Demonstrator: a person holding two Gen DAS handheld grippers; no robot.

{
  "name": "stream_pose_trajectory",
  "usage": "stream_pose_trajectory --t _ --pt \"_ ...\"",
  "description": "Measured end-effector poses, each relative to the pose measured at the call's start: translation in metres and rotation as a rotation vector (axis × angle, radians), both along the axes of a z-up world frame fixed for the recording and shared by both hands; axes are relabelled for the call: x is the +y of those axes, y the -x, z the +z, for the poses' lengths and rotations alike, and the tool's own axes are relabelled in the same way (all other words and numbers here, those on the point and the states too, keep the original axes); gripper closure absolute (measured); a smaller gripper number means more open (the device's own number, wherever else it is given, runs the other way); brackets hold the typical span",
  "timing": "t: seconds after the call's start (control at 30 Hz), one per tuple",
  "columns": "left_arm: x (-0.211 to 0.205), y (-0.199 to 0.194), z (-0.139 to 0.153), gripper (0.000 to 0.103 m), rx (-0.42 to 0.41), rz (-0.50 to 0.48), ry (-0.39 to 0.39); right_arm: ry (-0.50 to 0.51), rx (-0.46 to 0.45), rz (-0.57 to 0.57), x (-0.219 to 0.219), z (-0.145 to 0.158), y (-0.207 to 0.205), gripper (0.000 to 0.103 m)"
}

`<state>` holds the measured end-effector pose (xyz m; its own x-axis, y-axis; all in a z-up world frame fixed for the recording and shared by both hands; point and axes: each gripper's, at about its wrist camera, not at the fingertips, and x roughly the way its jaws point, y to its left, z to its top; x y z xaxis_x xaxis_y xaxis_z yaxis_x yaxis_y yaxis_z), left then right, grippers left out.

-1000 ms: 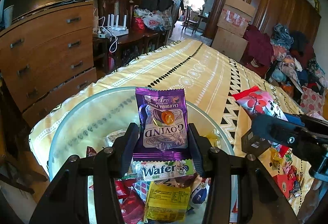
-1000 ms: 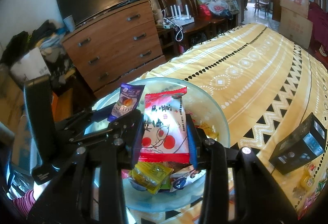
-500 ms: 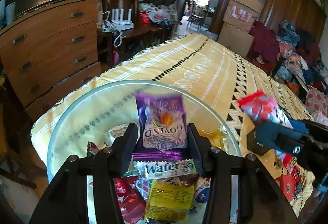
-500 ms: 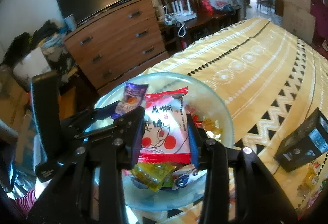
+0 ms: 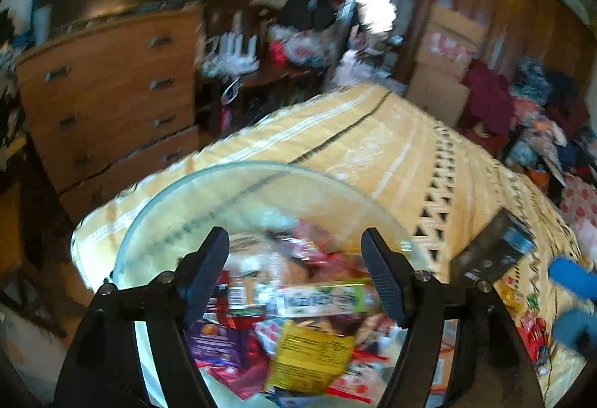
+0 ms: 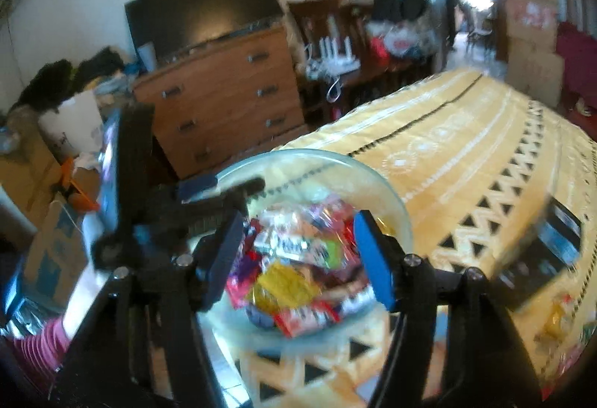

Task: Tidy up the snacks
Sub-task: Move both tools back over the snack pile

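Both tools hang over the round clear glass bowl (image 5: 156, 221) with nothing between their fingers, so I judge this to be the gap between one drop and the next pick. The left gripper (image 5: 294, 255) has its jaws spread wide; below and ahead of it lies the heap of wrapped snacks (image 5: 309, 329), a purple packet by its left finger, a yellow one under the middle. The right gripper (image 6: 298, 247) is likewise parted and bare, with the same pile (image 6: 294, 270) straight below its tips. Next comes a reach for the loose sweets (image 5: 530, 318) lying on the yellow patterned cloth (image 5: 373, 147), off to the right of both tools. A black box (image 6: 548, 251) sits just right of the bowl, squarely on that path, and the blur makes finer detail hard to read.
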<state>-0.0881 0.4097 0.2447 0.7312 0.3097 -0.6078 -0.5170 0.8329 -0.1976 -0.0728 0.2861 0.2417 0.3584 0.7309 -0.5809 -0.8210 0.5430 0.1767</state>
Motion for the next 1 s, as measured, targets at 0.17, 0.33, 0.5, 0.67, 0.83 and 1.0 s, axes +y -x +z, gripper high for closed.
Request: stream_pose_trajectory --t 0.17,0.33,0.5,0.67,0.83,1.0 --pt "-0.095 0.003 0.027 0.029 -0.075 -0.191 -0.069 -0.033 -0.057 -0.147 -0.117 -0.028 0.043 0.033" --pt "-0.222 -0.002 0.043 0.028 -0.138 -0.515 -0.053 0.003 0.072 -0.408 -0.269 -0.082 0.025 0.037" --pt "-0.336 -0.016 0.021 0.028 -0.071 -0.786 0.004 0.036 0.275 -0.824 -0.465 -0.155 -0.038 0.048" --pt "-0.408 -0.031 -0.017 0.028 0.032 -0.913 -0.001 -0.105 0.462 -1.144 -0.634 -0.214 -0.086 0.053" --pt "-0.437 -0.056 -0.045 0.028 0.095 -0.924 0.008 -0.385 0.580 -1.097 -0.695 -0.248 -0.144 0.053" --pt "-0.449 -0.065 -0.059 0.028 0.112 -0.910 0.005 -0.444 0.618 -0.975 -0.683 -0.277 -0.206 0.044"
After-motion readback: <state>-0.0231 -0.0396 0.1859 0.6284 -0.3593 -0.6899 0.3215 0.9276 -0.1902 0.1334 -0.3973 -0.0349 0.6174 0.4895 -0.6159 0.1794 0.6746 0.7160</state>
